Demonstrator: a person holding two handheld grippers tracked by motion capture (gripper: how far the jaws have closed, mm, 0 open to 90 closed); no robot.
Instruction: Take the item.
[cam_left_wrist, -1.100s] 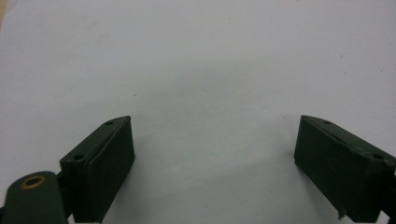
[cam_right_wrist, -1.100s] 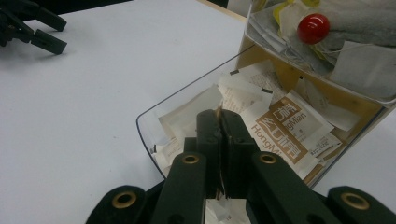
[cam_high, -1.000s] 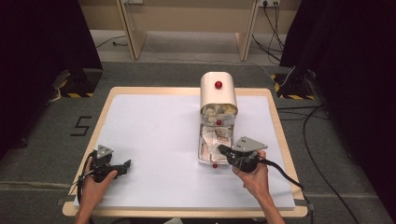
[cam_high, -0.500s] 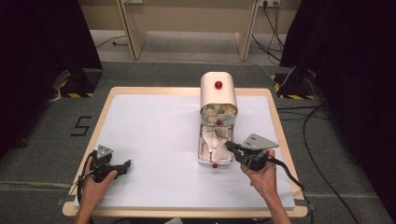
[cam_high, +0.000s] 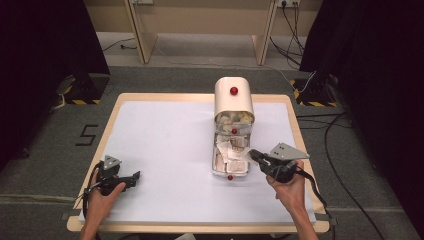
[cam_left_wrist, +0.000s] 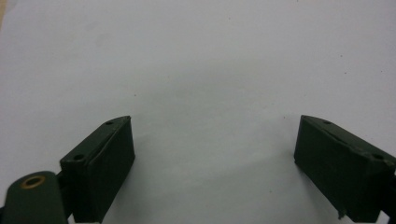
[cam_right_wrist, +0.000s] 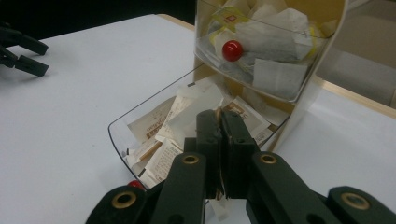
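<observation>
At centre frame, the right gripper (cam_right_wrist: 219, 140) pinches a light, floppy paper sachet (cam_right_wrist: 205, 105) by its edge over the clear drawer (cam_high: 215, 170), while the left gripper (cam_left_wrist: 212, 163) rests wide open, empty.

Grey carpet floor (cam_high: 45, 165), dark curtains (cam_high: 370, 55)

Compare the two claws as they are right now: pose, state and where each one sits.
The left claw is open, its jaws wide apart over bare white table; the right claw is pressed shut, with something pale and thin showing low between its jaws. The left claw rests near the table's front left corner, away from everything; the right claw points at the pulled-out clear drawer of paper sachets. Both are black and hand-held.
</observation>
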